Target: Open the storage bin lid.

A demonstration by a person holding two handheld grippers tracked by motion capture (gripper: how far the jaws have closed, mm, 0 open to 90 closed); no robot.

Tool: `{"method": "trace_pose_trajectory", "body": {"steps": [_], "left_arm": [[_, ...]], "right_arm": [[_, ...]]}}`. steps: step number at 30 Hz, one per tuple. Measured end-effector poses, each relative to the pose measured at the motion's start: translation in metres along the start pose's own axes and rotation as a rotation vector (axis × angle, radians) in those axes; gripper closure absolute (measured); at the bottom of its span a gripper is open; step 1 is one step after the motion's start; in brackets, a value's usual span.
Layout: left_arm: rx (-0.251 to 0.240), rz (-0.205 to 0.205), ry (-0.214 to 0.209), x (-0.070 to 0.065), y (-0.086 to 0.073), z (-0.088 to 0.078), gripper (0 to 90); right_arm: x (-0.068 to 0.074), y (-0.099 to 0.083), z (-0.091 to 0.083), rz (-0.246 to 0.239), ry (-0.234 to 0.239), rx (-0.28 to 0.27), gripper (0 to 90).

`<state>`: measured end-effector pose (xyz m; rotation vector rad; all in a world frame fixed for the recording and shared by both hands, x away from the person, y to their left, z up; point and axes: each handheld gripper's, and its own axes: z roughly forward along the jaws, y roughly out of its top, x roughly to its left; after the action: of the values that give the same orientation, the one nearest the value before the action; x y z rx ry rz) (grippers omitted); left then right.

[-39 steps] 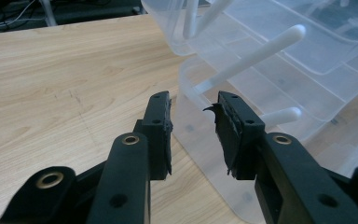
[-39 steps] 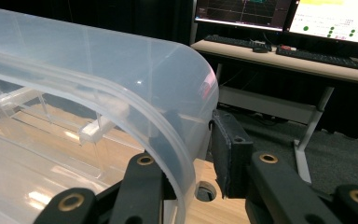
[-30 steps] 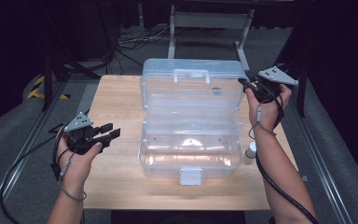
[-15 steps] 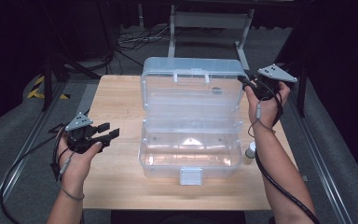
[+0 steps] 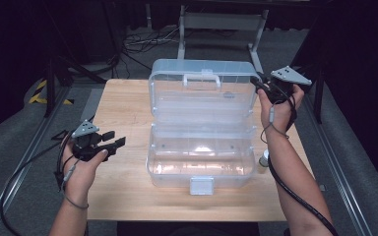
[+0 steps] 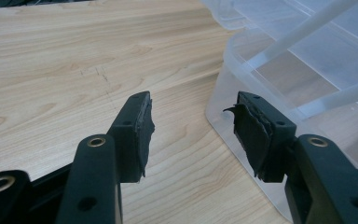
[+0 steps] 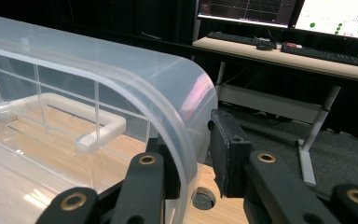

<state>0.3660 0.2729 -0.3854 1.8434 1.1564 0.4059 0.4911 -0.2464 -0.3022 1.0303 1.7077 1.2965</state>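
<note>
A plastic toolbox (image 5: 201, 147) stands open in the middle of the wooden table (image 5: 123, 196), its raised lid (image 5: 202, 88) at the far side, a small bottle (image 5: 263, 161) just beside its right wall, the left gripper (image 5: 113, 140) to its left and the right gripper (image 5: 257, 82) at the lid's right edge.
</note>
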Motion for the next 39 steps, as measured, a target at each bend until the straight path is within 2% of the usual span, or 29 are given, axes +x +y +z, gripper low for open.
{"method": "trace_pose_trajectory", "body": {"steps": [23,31,36,39], "left_arm": [[0.016,-0.017,-0.008,0.005,-0.006,-0.001,47.4],[0.024,-0.025,-0.011,0.007,-0.009,-0.001,46.9],[0.043,-0.026,-0.011,0.006,-0.014,-0.001,46.8],[0.044,-0.028,-0.003,0.007,-0.016,-0.003,46.8]], "right_arm": [[-0.009,0.0,0.021,0.037,0.002,0.027,77.9],[-0.017,-0.001,0.032,0.045,0.029,0.038,77.8],[-0.018,0.0,0.038,0.028,0.032,0.053,77.9],[-0.02,-0.001,0.04,0.033,0.034,0.056,78.0]]}}
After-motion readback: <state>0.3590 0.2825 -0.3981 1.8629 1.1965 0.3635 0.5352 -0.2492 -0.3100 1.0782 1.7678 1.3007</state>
